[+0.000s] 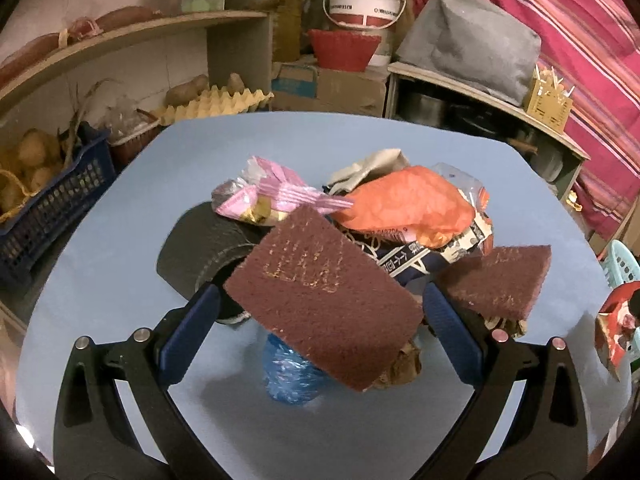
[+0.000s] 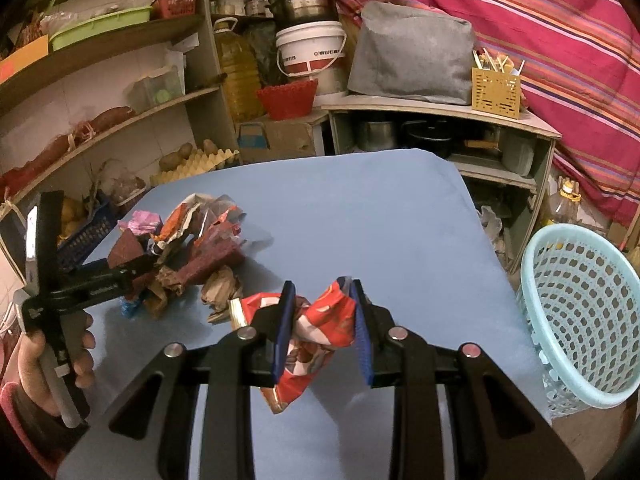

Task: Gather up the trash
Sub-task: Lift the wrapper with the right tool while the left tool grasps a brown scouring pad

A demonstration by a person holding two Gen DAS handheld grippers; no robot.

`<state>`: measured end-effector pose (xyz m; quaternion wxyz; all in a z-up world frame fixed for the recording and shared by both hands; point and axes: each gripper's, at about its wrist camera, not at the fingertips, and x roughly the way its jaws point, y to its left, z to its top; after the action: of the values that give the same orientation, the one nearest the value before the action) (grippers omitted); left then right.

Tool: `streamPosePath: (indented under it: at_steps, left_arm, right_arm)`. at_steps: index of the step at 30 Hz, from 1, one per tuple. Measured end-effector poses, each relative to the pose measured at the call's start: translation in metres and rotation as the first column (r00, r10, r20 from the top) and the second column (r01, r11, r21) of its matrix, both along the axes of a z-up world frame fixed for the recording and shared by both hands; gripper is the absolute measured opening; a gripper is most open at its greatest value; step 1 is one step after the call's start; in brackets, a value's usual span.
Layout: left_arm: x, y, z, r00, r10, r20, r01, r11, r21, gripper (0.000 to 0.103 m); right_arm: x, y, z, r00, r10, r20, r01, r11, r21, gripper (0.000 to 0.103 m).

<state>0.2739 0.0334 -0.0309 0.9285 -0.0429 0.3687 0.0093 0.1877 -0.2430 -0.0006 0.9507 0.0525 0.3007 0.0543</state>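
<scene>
A trash pile lies on the blue table [image 1: 100, 280]: a pink wrapper [image 1: 272, 192], an orange bag [image 1: 408, 204], a black tape roll [image 1: 200, 248], a blue plastic bag [image 1: 288, 372] and two maroon scouring pads. My left gripper [image 1: 320, 296] is open wide around the larger pad [image 1: 324, 300], which sits tilted between the fingers without being squeezed. The smaller pad [image 1: 500, 280] lies just to its right. In the right wrist view, my right gripper [image 2: 322, 292] is shut on a crumpled red snack wrapper [image 2: 316, 328], held above the table. The left gripper [image 2: 132, 268] reaches into the pile [image 2: 192, 248].
A light blue mesh basket [image 2: 580, 320] stands off the table's right edge. A person's hand [image 2: 36, 364] holds the left tool. Behind the table are shelves, a blue crate [image 1: 48, 204] of potatoes, an egg tray [image 1: 216, 104], a white bucket [image 1: 364, 0] and a striped curtain [image 2: 540, 32].
</scene>
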Motion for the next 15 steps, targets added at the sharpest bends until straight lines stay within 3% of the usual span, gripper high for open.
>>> streamPosePath:
  at_steps: [9,13,15]
  left_arm:
    - [0.0048,0.0074,-0.0068,0.999,0.008,-0.035,-0.01,0.999,-0.054,0.098]
    - [0.0033,0.0065,-0.0079,0.999,-0.016,-0.034,0.014,0.998,-0.061,0.082]
    - [0.002,0.0062,-0.0075,0.999,-0.017,-0.028,0.016,0.998,-0.055,0.081]
  right_arm:
    - [0.0019,-0.002,-0.0025,1.0,-0.007,-0.011,0.007,1.0,0.005,0.028]
    - [0.0022,-0.0023,-0.0033,1.0,-0.006,-0.008,0.006,1.0,0.005,0.028]
    - [0.0018,-0.0024,-0.0027,1.0,-0.008,-0.01,0.008,1.0,0.005,0.028]
